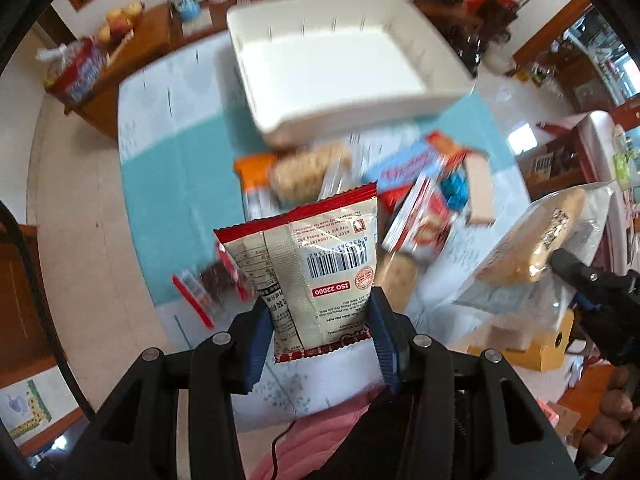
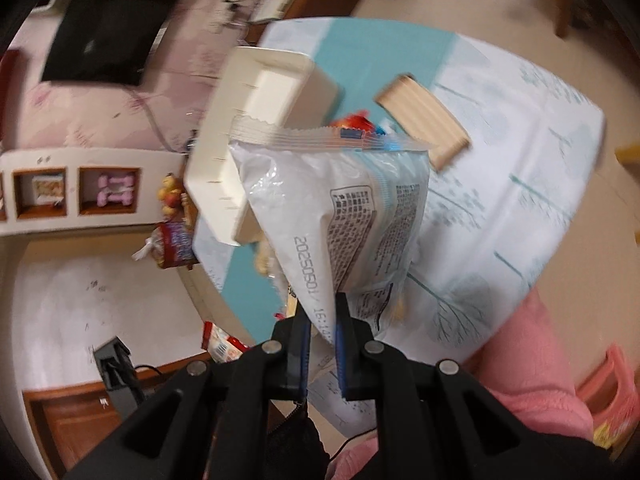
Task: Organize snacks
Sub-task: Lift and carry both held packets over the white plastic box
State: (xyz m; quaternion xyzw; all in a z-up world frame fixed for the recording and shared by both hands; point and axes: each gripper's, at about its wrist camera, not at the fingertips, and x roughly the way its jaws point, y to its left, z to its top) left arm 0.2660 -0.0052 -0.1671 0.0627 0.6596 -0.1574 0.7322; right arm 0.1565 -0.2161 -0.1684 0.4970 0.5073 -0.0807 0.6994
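Observation:
My left gripper is shut on a red-and-cream snack packet, held upright above the table. My right gripper is shut on a white-and-clear snack bag; in the left wrist view that bag and the right gripper show at the right. An empty white bin stands on the teal-and-white tablecloth beyond a pile of loose snacks. In the right wrist view the bin is left of the bag.
A tan wafer pack lies on the cloth at the right. A wooden bench behind the table carries a red snack bag and fruit. A pink sleeve is at lower right.

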